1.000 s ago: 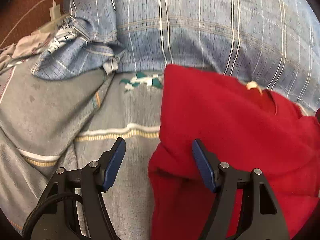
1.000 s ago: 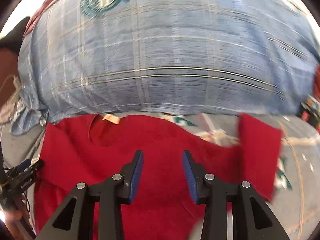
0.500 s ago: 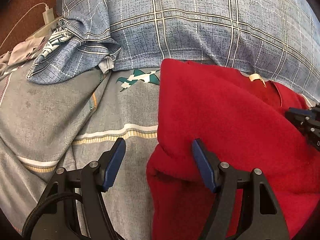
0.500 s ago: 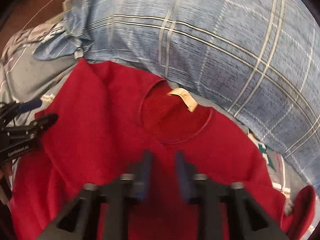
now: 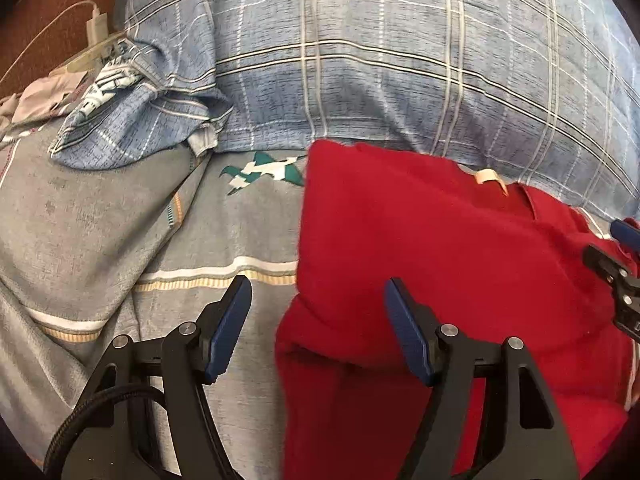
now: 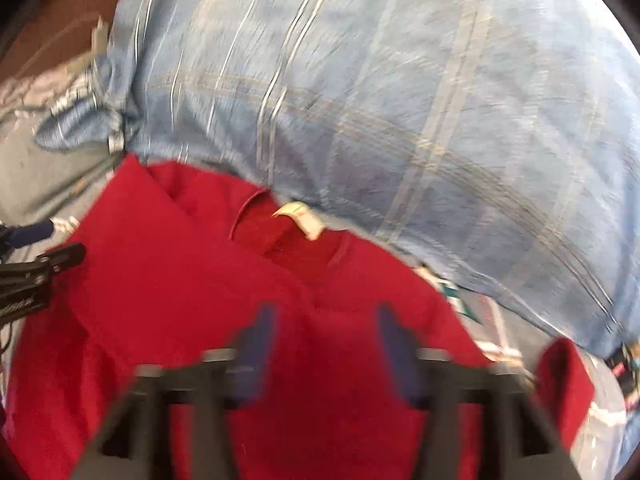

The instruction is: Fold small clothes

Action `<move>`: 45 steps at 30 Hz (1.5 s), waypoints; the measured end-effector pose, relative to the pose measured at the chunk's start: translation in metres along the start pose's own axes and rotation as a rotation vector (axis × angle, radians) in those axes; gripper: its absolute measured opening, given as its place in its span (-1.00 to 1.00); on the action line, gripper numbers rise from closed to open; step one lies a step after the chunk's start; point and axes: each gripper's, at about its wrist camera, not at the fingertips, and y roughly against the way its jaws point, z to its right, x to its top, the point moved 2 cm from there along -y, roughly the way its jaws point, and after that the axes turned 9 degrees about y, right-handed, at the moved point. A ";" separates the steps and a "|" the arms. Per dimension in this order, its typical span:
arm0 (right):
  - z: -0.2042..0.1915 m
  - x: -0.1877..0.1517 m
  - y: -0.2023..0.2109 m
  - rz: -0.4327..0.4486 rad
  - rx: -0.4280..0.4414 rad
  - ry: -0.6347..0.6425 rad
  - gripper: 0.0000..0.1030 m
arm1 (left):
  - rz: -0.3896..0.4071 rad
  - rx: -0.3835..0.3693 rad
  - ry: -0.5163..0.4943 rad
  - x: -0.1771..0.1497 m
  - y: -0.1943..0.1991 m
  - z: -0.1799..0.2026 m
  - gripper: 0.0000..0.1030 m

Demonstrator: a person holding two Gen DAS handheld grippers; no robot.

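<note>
A small red shirt (image 5: 440,264) lies on a grey patterned bedsheet (image 5: 104,216), collar and tan label (image 5: 490,178) towards the pillow. Its left side is folded over the body. My left gripper (image 5: 316,320) is open and empty, straddling the shirt's left folded edge. In the right wrist view the shirt (image 6: 180,280) fills the lower frame, label (image 6: 298,216) at its neck. My right gripper (image 6: 326,344) is open, blurred, over the shirt's middle. A red sleeve (image 6: 564,384) sticks out at the right. The right gripper's tip shows in the left wrist view (image 5: 618,276).
A big blue plaid pillow (image 5: 400,60) lies just behind the shirt; it also shows in the right wrist view (image 6: 380,92). A crumpled blue plaid cloth (image 5: 132,120) sits at the left. A white charger and cable (image 5: 94,26) lie at the far left.
My right gripper has swung left over the shirt and opened wider; its view is now blurred. My left gripper has stayed open at the folded left edge.
</note>
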 end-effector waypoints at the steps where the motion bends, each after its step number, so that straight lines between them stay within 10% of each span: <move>1: 0.006 -0.008 0.004 0.002 -0.010 -0.022 0.33 | -0.007 0.001 -0.012 -0.002 -0.001 0.003 0.35; 7: 0.053 -0.042 -0.003 -0.126 0.084 -0.259 0.28 | -0.012 0.028 -0.055 -0.008 -0.005 0.011 0.35; 15: 0.120 -0.078 0.096 -0.011 -0.209 -0.378 0.44 | -0.025 0.018 -0.025 -0.008 -0.003 0.008 0.35; 21: 0.123 -0.097 0.080 -0.081 -0.193 -0.351 0.55 | -0.022 0.025 -0.033 -0.009 -0.005 0.010 0.35; 22: 0.121 -0.093 0.073 -0.072 -0.193 -0.335 0.51 | -0.022 0.025 -0.037 -0.009 -0.005 0.010 0.35; 25: 0.121 -0.093 0.051 -0.162 -0.285 -0.231 -0.86 | -0.026 0.021 -0.029 -0.007 -0.004 0.006 0.35; 29: 0.142 -0.106 0.084 -0.180 -0.444 -0.140 -0.87 | -0.023 0.017 -0.010 -0.002 -0.002 0.003 0.35; 37: 0.133 -0.040 0.205 0.133 -0.767 0.172 -0.88 | -0.007 0.006 0.022 0.001 0.008 -0.007 0.35; 45: 0.011 0.057 0.240 0.474 -0.420 0.385 -0.88 | 0.033 -0.021 0.150 0.014 0.026 -0.043 0.35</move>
